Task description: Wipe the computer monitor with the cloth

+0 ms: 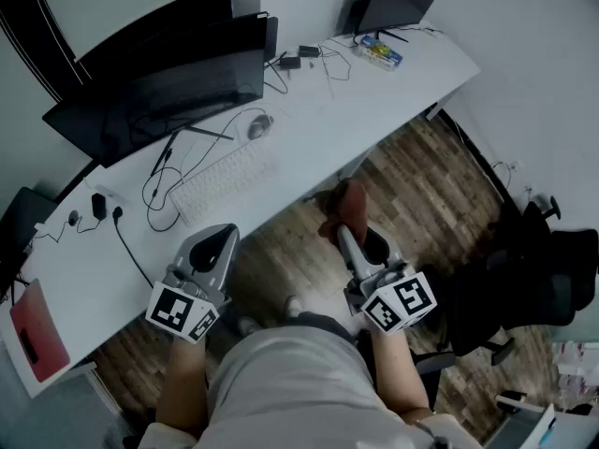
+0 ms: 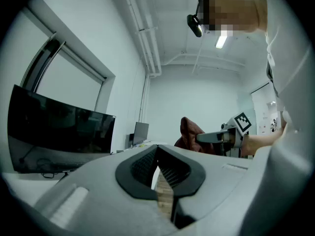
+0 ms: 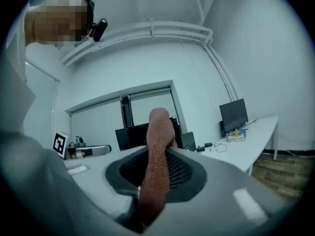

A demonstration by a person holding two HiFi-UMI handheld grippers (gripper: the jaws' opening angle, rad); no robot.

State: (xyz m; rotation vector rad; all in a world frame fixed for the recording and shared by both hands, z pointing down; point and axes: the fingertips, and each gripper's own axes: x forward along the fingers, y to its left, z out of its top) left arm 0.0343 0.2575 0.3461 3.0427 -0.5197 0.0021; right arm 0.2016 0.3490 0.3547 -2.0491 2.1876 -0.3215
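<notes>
Reddish-brown cloth (image 3: 158, 151) stands pinched in the right gripper's (image 1: 346, 241) jaws; dark monitor (image 1: 159, 96) upright beyond the left gripper (image 1: 213, 243).

We lose the lower end of the cloth (image 3: 160, 127) inside the right gripper (image 3: 156, 154); box (image 1: 379, 55) too small to read.

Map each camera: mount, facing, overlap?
Head view: on the person's head, steeply down on desk, monitor; shows forearms, torso, left gripper, right gripper.
Left gripper view: on the left gripper, along its shut, empty jaws, toward the monitor; torso at right.
Right gripper view: on the right gripper, along jaws shut on the cloth; shirt at left.
Shared: each gripper view shows the other gripper and the monitor.
</notes>
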